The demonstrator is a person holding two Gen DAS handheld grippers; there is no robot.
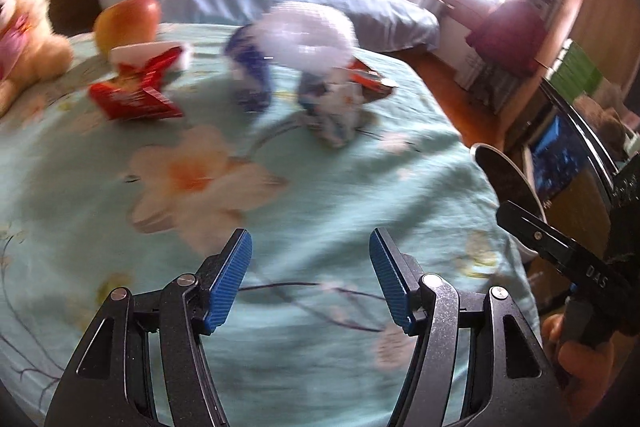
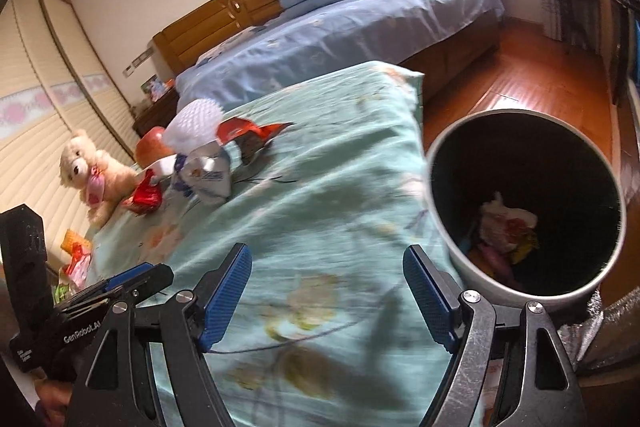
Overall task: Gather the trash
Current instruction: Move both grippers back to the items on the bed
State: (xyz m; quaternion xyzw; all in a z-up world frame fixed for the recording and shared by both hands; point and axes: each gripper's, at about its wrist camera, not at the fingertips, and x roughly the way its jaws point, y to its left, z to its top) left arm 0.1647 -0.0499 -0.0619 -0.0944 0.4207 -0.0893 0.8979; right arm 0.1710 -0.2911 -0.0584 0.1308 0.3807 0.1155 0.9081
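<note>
Trash lies in a loose pile on the teal floral bedspread [image 1: 280,187]: a red wrapper [image 1: 132,95], a blue-and-white wrapper [image 1: 252,75], a crumpled blue-white packet [image 1: 336,111], an orange-red wrapper [image 1: 372,77] and a white foam net [image 1: 308,31]. My left gripper [image 1: 310,267] hovers open over bare sheet, well short of the pile. My right gripper [image 2: 328,287] is open and empty over the bed's near corner. Just right of it stands a round dark bin [image 2: 448,227] with crumpled trash [image 2: 504,227] at its bottom. The pile [image 2: 208,167] sits far up-left.
An apple [image 1: 128,21] and a teddy bear [image 1: 24,39] rest beyond the pile at the left. A second bed with blue covers [image 2: 340,39] stands behind. Wooden floor [image 2: 540,79] runs along the right. The other gripper's black body [image 1: 560,251] shows at the right edge.
</note>
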